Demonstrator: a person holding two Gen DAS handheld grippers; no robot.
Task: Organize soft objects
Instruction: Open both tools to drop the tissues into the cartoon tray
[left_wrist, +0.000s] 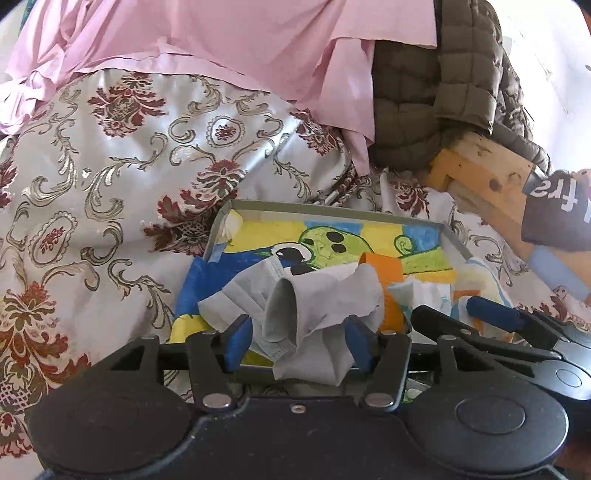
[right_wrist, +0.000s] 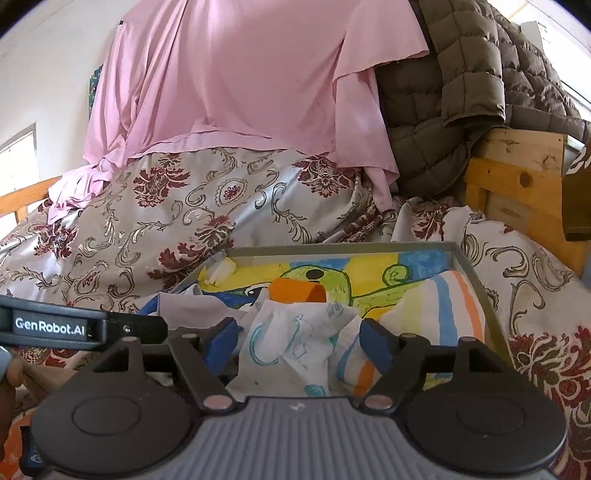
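A bed filled both views, covered by a silvery floral quilt (left_wrist: 122, 177) with a pink sheet (right_wrist: 236, 81) heaped along the top of the frame and a brown puffer jacket (right_wrist: 454, 85) draped over a wooden frame (right_wrist: 517, 177) at the upper right. A grey-rimmed tray (left_wrist: 334, 205) sat on the quilt at lower centre, its floor lined with a bright green, yellow and blue drawing. Inside it lay a grey cloth (left_wrist: 325, 295), a white printed cloth (right_wrist: 295, 339), a striped cloth (right_wrist: 439, 306) at the right and an orange roll (right_wrist: 299, 291) near the middle. The left gripper (left_wrist: 295, 338) stood open, its blue pads either side of the grey cloth without visibly pinching it; the cloth draped over the tray's near rim. The right gripper (right_wrist: 299, 343) was likewise open, straddling the white cloth, which sat loose between the pads. Judging by this, both pieces looked newly dropped in the tray, so the sorting seemed well under way. What remained appeared to be tucking in the overhanging grey cloth and tidying the crumpled heap; whether more small items waited elsewhere could not be told. In the left view a dark printed object (left_wrist: 557, 206) showed at the right edge, unclear.
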